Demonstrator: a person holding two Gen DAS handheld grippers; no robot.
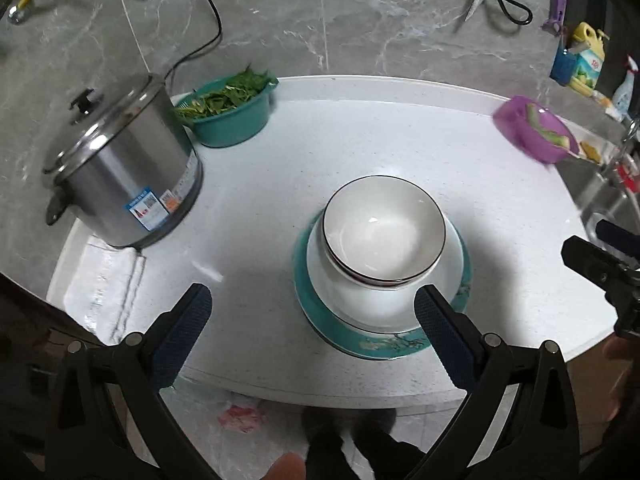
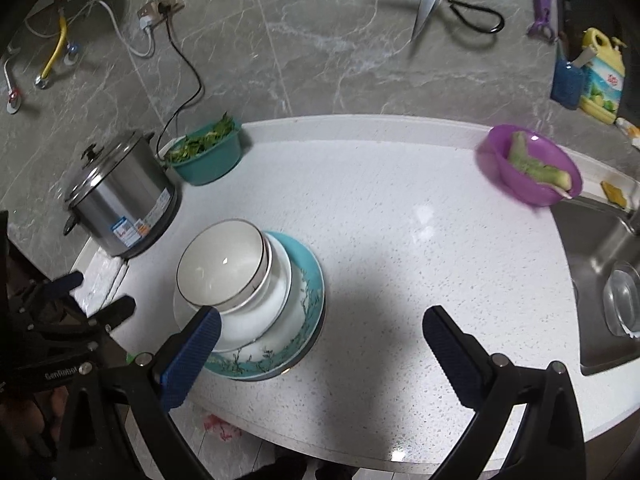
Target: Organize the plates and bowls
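Observation:
A stack stands near the front of the white counter: a teal patterned plate (image 1: 344, 336) (image 2: 304, 264) at the bottom, a white plate (image 1: 448, 256) (image 2: 280, 304) on it, and nested white bowls with dark rims (image 1: 384, 228) (image 2: 220, 264) on top. My left gripper (image 1: 312, 308) is open and empty, just in front of the stack, its right finger beside the plates. My right gripper (image 2: 320, 328) is open and empty, its left finger close to the stack's front. The left gripper also shows in the right wrist view (image 2: 100, 292).
A steel pot (image 1: 120, 168) (image 2: 120, 196) with lid stands at left, a teal basin of greens (image 1: 228, 108) (image 2: 204, 152) behind it. A purple bowl with a vegetable (image 1: 536, 128) (image 2: 528, 164) sits at right near the sink (image 2: 600, 264). A folded cloth (image 1: 100, 284) lies front left.

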